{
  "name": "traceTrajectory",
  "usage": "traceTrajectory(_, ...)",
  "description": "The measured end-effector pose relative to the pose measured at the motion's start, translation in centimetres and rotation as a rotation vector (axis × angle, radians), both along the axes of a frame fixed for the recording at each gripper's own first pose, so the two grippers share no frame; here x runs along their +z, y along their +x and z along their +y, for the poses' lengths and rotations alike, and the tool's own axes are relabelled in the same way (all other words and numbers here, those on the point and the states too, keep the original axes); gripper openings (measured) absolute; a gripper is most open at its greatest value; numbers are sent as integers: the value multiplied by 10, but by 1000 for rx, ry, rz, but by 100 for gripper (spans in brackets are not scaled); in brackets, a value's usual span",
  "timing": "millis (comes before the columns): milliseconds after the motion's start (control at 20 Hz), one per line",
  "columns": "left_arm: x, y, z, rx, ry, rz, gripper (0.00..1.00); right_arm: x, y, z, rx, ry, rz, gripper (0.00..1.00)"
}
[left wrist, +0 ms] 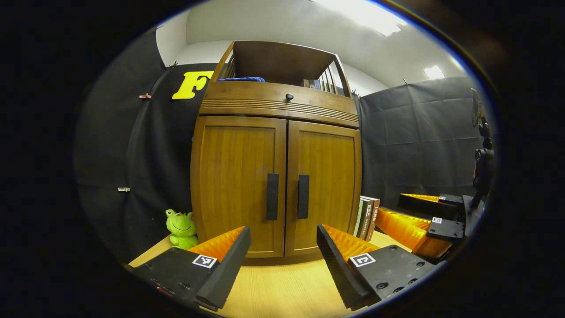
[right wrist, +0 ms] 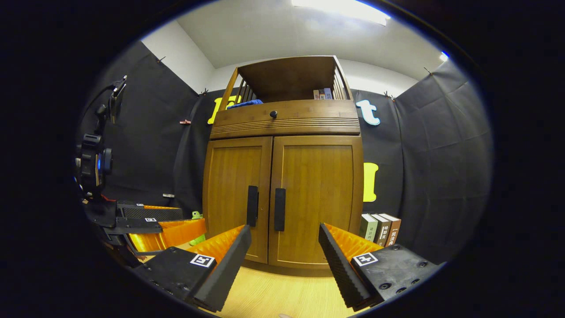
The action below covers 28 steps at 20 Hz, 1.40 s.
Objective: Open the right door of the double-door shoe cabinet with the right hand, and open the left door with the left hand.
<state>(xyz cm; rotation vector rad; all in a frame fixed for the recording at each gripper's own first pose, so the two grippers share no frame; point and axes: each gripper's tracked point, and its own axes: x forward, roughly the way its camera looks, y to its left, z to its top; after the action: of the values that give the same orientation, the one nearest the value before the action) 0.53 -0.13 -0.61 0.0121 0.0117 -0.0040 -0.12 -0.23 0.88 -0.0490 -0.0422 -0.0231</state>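
Wooden shoe cabinet (left wrist: 277,176) standing upright at the far side of the tabletop (left wrist: 282,287), both doors closed. Left door (left wrist: 238,185) and right door (left wrist: 324,185) meeting at the centre, a black vertical handle on each just beside the seam. Left gripper (left wrist: 282,240) near, facing the handles, jaws spread wide, released, holding nothing, touching nothing, well apart from the cabinet. Right gripper (right wrist: 284,240) likewise near, jaws wide apart and empty, aimed at the right door (right wrist: 315,198). Right gripper also seen far right in the left gripper view, just beside a row of books (left wrist: 367,217). Green frog toy (left wrist: 181,229) at the cabinet's left foot. Blue cloth (left wrist: 242,79) on the top shelf.
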Motion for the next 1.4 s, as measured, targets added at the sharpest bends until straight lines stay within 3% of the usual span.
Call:
traceTrajectory(350,1,-9,-6,-51,-18,-9,93,14,2,0,-23,-13,-40,96)
traceTrajectory(600,0,-6,4,-45,-11,-11,94,12,24,13,-7,-13,-32,97)
traceTrajectory(1100,-7,0,19,-45,22,-4,93,3,115,35,3,-12,-43,95)
traceTrajectory(1400,-13,-6,35,-14,39,-10,93,-31,176,24,-84,-40,30,90)
